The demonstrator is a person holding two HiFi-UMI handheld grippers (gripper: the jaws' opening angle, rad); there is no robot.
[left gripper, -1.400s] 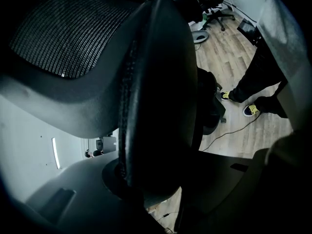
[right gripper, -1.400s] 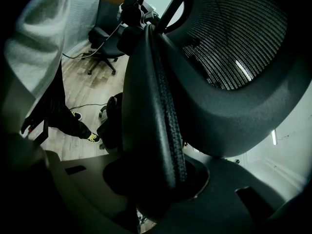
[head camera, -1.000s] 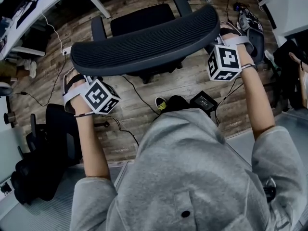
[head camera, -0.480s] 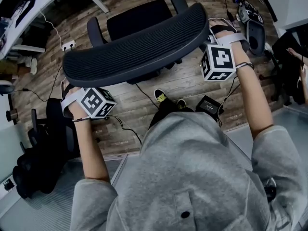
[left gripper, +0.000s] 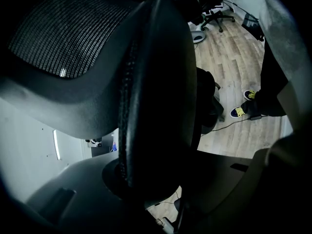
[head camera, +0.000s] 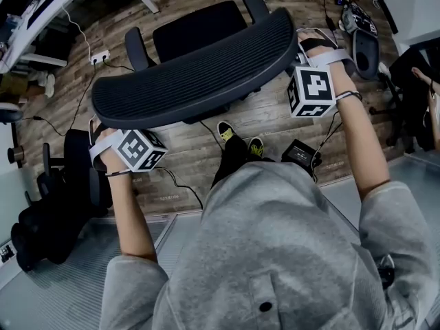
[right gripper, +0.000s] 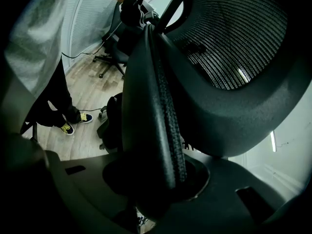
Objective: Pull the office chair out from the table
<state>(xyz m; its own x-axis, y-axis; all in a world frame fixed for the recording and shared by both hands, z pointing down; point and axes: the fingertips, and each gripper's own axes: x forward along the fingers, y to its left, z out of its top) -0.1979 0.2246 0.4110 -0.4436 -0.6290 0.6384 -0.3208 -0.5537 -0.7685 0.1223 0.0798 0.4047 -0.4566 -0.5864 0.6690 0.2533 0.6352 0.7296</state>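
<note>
Wooden planks cover the floor [head camera: 172,177] of this office. On it, the left gripper [left gripper: 151,179] is clamped on the left end of the backrest [head camera: 199,67] of the office chair [head camera: 199,26]. Its two jaws press the padded edge from both sides. The right gripper [right gripper: 156,179] grips the right end in the same way. The backrest lies across, directly in front of the person, and the seat and both armrests [head camera: 137,47] point away. The chair stands well apart from the white table [head camera: 41,9] at the upper left. Below the backrest are the person's yellow-black shoes [head camera: 237,139], and a black box [head camera: 301,153] lies just beside them.
</note>
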